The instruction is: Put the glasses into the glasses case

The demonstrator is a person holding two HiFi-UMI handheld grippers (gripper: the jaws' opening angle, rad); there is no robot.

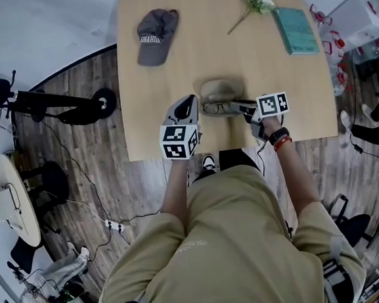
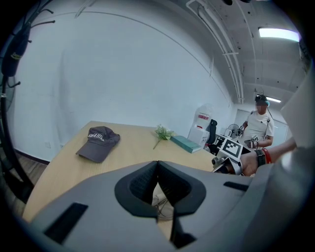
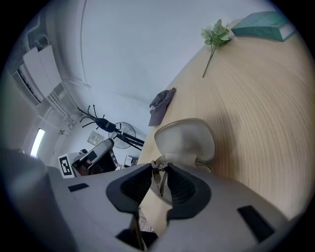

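Standing on plank floor point(image 1: 78, 164), the table point(image 1: 201, 61) bears cap point(image 1: 155, 35), book point(image 1: 295, 30), case point(image 1: 220, 89), perhaps flowers point(image 1: 255, 2).

We see a pale, honey-toned wood-grain surface point(image 1: 172, 109). The cap point(image 1: 156, 35) is dark grey with white lettering, the book point(image 1: 295, 29) is teal, and the sprig point(image 1: 255, 2) is green with whitish blossoms. The glasses case point(image 1: 220, 89) is beige, and the glasses point(image 1: 220, 107) have a thin dark frame. The left gripper point(image 1: 190, 102) and right gripper point(image 1: 237, 106) are grey with black pads point(image 2: 140, 189). Each carries a cube point(image 1: 179, 142) of black-and-white square markers. The floor point(image 1: 93, 182) is grey-brown planking. The shirt point(image 1: 230, 243) is khaki, and the wristband point(image 1: 282, 144) is red beside a black watch point(image 1: 278, 134).
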